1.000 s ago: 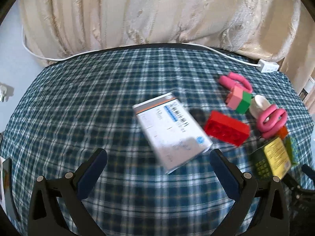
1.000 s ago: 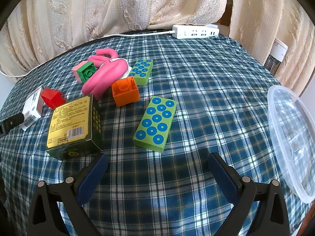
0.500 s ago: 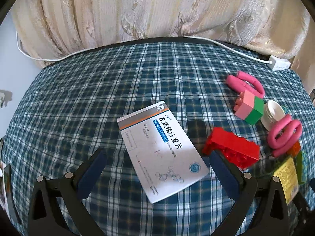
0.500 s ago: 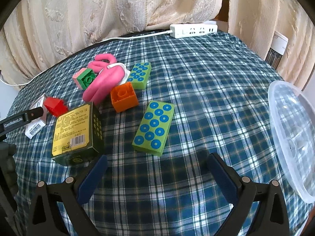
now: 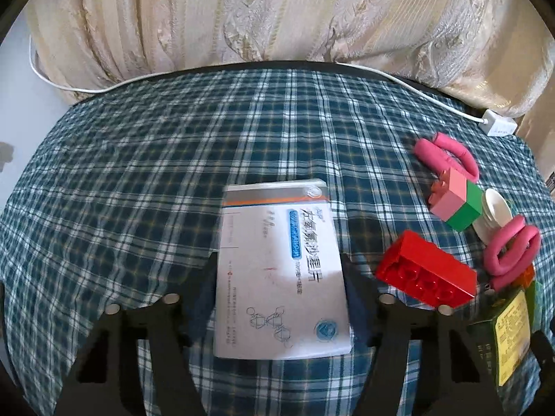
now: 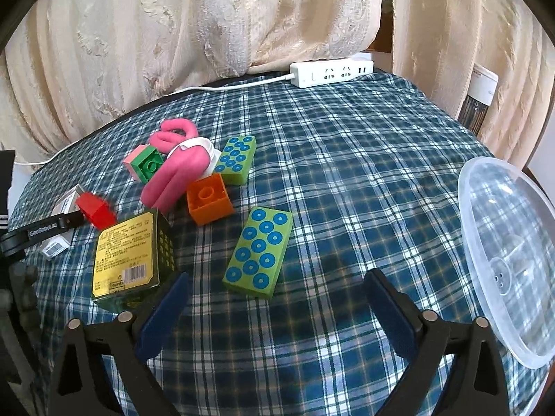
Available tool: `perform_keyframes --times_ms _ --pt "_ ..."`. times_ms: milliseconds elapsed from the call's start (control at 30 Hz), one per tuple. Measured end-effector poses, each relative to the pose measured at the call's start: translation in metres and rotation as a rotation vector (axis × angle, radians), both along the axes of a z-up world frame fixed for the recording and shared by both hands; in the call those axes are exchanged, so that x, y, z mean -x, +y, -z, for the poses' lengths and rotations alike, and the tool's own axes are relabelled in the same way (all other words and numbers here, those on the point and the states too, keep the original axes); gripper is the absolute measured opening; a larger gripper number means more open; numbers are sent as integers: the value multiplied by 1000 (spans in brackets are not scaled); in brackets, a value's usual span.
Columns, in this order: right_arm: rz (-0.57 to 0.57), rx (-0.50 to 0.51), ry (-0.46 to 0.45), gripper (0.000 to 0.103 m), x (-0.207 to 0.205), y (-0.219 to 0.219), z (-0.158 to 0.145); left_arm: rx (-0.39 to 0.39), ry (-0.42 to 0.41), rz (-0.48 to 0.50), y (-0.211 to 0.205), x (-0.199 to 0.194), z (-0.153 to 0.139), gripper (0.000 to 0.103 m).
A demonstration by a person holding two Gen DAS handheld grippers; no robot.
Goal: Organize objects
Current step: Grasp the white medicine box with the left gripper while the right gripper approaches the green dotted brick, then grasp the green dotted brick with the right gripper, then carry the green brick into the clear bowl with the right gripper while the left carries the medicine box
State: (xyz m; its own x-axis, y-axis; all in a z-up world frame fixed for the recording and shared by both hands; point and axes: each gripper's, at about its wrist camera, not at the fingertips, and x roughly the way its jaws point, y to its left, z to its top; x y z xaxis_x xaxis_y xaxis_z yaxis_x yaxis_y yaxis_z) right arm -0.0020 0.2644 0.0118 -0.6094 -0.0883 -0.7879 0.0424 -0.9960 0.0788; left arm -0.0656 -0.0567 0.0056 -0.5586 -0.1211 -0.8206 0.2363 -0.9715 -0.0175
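1. The medicine box (image 5: pixel 281 270), a flat white carton with blue print and an orange-and-grey band at its far end, lies face up on the blue plaid tablecloth (image 5: pixel 138 180), left of the toy pile and just beside the red building brick (image 5: pixel 425 274).

2. The left gripper (image 5: pixel 279 277) straddles the carton's near half, one pad along each long edge. Its jaws are closing with the box between them. The pads look to be at the edges, but whether they press yet I cannot tell, so I count no grip.

3. Handling, as I judge it: thin cardboard, light, probably holding blister strips. It should lift with little force, but the walls are hollow and will dent or bow under a hard squeeze. The glossy face looks slippery.

4. Best hold: across the narrow width on the two long edges, near the middle of its length, so it does not tip when raised. The present straddle sits toward the near end, so the far end may droop.

5. The right gripper (image 6: pixel 275 298) hangs over bare cloth, holding nothing. Its jaws are wide and only beginning to close, with the green dotted block (image 6: pixel 258 254) just ahead, the green-and-yellow box (image 6: pixel 133 260) to its left and the clear plastic bowl (image 6: pixel 513 242) to its right.
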Motion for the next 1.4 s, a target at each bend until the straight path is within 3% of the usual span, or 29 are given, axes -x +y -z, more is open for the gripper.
perform_keyframes --times_ms 400,700,1400 --pt "-7 -17 -18 69 14 -9 5 40 91 29 5 -29 -23 64" --pt "-19 -75 -7 32 16 -15 9 24 105 56 13 -34 -32 64" --pt "67 50 109 32 -35 35 -29 23 157 146 60 -50 -54 64"
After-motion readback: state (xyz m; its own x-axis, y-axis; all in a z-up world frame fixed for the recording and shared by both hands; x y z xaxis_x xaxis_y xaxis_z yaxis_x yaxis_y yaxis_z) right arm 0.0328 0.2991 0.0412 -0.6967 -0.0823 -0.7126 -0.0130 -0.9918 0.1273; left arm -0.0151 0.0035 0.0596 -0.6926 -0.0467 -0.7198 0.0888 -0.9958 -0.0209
